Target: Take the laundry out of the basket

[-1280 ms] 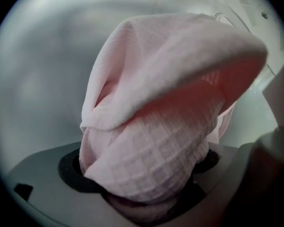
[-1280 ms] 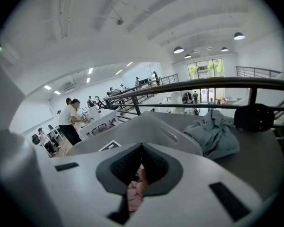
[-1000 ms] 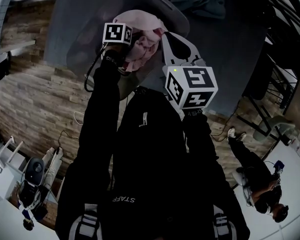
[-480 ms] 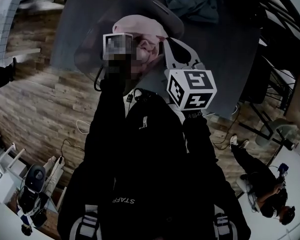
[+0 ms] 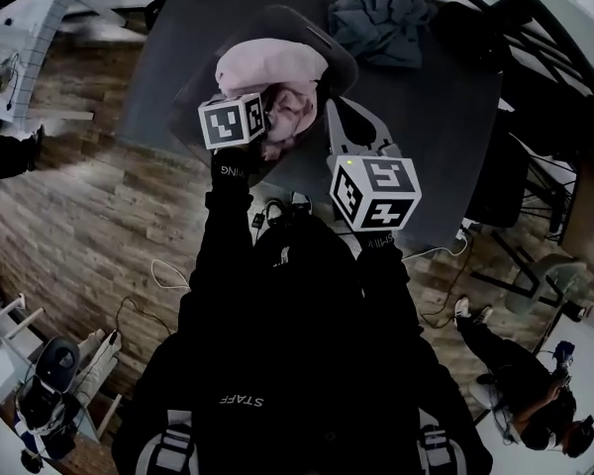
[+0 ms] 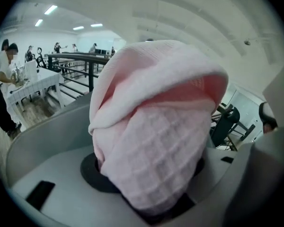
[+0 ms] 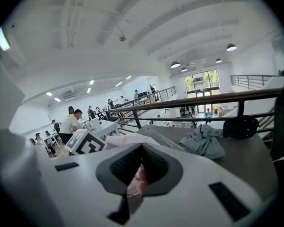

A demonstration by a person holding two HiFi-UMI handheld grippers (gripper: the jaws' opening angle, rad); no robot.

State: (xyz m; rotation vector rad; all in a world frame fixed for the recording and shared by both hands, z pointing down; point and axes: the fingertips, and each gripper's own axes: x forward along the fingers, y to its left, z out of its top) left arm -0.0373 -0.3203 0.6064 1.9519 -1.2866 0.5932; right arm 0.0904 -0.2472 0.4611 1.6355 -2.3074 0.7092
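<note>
- The left hand-held gripper (image 6: 146, 188) has just been closing its jaws, which pinch the pink towel (image 6: 156, 126). The right hand-held gripper (image 7: 139, 174) nips a fold of it too.
- The basket (image 5: 337, 52) sits just below both, on the worktop (image 5: 426, 117).
- Raise both together, so the trailing cloth clears the rim.

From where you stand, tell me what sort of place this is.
Probably a large open-plan indoor hall or workshop: a high white ceiling with strip lights, a black railing, and people standing beyond it.
</note>
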